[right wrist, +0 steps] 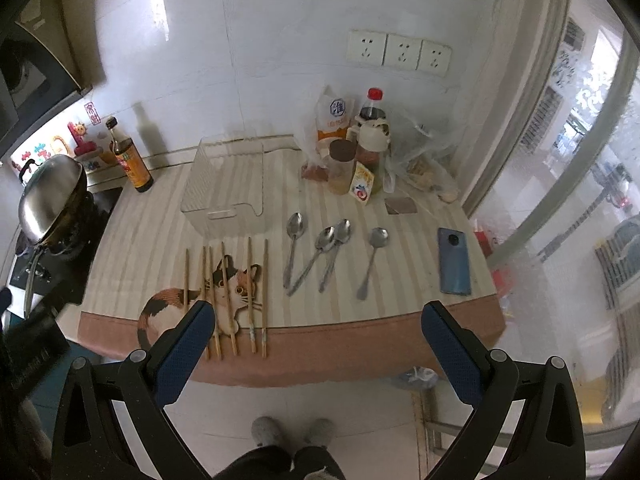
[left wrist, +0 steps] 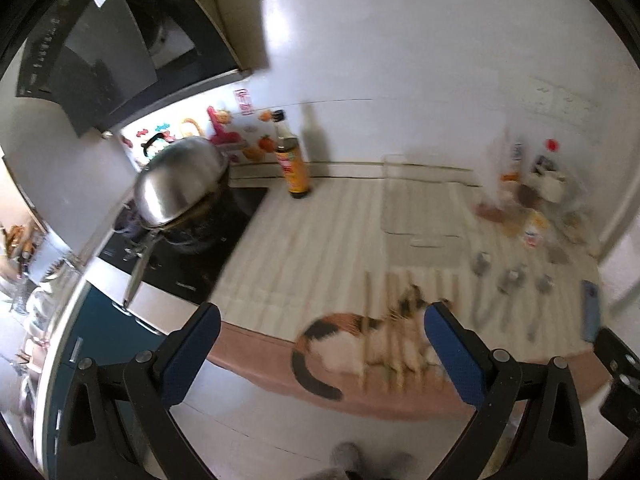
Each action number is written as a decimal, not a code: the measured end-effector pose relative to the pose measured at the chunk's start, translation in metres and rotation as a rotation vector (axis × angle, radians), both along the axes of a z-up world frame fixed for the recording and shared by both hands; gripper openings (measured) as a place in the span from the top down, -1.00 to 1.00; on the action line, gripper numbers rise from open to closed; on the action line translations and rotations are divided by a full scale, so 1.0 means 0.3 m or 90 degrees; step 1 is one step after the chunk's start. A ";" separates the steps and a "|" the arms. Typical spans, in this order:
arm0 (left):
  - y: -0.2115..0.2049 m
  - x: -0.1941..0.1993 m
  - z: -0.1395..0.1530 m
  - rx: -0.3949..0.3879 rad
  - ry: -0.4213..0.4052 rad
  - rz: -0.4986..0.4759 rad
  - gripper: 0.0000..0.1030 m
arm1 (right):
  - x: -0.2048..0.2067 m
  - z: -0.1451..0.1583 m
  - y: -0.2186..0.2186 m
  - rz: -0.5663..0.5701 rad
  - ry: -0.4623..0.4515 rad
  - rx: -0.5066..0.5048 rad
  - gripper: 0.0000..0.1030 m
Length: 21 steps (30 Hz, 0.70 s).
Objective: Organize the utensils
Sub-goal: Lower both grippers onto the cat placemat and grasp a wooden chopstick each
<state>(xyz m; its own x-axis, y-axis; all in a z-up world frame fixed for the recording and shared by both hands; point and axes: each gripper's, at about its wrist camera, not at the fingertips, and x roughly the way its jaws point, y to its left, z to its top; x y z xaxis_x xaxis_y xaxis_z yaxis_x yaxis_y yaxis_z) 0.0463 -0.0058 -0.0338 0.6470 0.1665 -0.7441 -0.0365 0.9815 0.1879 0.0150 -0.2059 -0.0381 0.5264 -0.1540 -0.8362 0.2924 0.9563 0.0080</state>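
Several wooden chopsticks (right wrist: pixel 230 296) lie side by side on the striped counter mat, over a cat picture (right wrist: pixel 224 292). Several metal spoons (right wrist: pixel 320 254) lie to their right, one more (right wrist: pixel 372 260) further right. A clear plastic box (right wrist: pixel 224 188) stands behind them. My right gripper (right wrist: pixel 318 320) is open and empty, held above the counter's front edge. My left gripper (left wrist: pixel 322 320) is open and empty too, near the front edge; its view is blurred, with the chopsticks (left wrist: pixel 394 336), the spoons (left wrist: pixel 508 284) and the clear box (left wrist: pixel 420 208) ahead.
A dark sauce bottle (right wrist: pixel 130 160) stands at the back left. A wok with a steel lid (right wrist: pixel 52 200) sits on the hob at left. Jars, bottles and bags (right wrist: pixel 360 152) crowd the back right. A blue phone (right wrist: pixel 454 262) lies at the right edge.
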 end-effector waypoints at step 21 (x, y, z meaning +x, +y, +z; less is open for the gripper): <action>0.068 0.499 -0.914 -0.129 0.455 -0.052 -0.01 | 0.542 -0.793 0.058 0.019 0.271 0.135 0.12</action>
<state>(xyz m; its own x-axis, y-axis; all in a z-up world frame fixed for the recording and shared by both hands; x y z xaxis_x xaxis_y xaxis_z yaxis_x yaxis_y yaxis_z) 0.1961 0.0145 -0.3081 -0.0016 -0.0461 -0.9989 0.1010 0.9938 -0.0460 0.1778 -0.1884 -0.2759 0.1316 0.0542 -0.9898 0.2839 0.9546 0.0900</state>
